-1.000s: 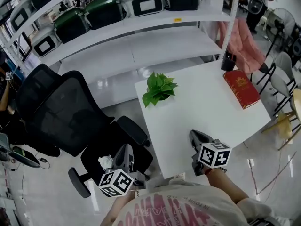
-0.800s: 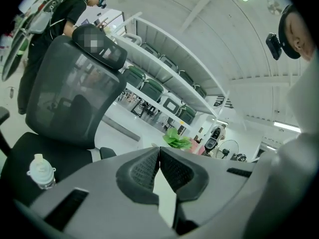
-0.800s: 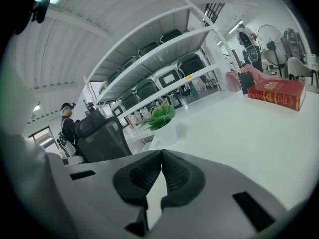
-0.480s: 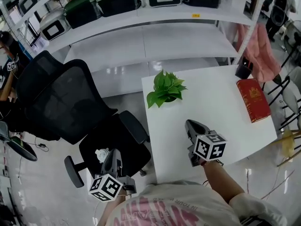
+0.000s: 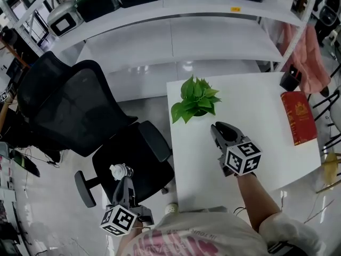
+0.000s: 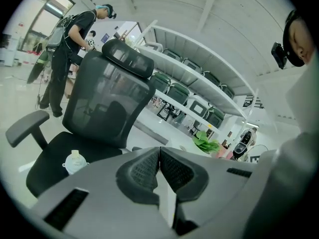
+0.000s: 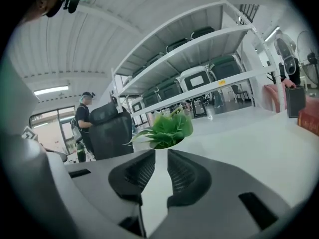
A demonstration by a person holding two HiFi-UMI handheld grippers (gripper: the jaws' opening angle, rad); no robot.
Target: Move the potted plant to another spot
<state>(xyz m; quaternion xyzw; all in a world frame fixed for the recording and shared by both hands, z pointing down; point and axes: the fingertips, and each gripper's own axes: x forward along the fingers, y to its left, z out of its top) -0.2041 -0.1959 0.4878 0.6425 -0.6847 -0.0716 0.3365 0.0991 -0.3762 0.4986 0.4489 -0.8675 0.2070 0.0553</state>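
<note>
The potted plant (image 5: 196, 97), leafy green in a small pot, stands near the left edge of the white table (image 5: 266, 143). My right gripper (image 5: 217, 128) hovers over the table just short of the plant and points at it. In the right gripper view the plant (image 7: 167, 128) sits straight ahead beyond my right gripper (image 7: 161, 153), whose jaws are opening by a narrow gap with nothing between them. My left gripper (image 5: 125, 181) is low beside the black office chair (image 5: 80, 111), away from the table. In the left gripper view my left gripper (image 6: 159, 151) is shut and empty, the plant (image 6: 207, 144) far off.
A red book (image 5: 299, 116) lies at the table's right edge, a black holder (image 5: 290, 80) at its far right corner. A small white bottle (image 5: 120, 170) stands on the chair seat. Long white shelves (image 5: 176, 36) with cases run behind. A person (image 6: 70, 49) stands far left.
My right gripper has travelled across the table towards the plant and turned. My left gripper has sunk a little beside the chair.
</note>
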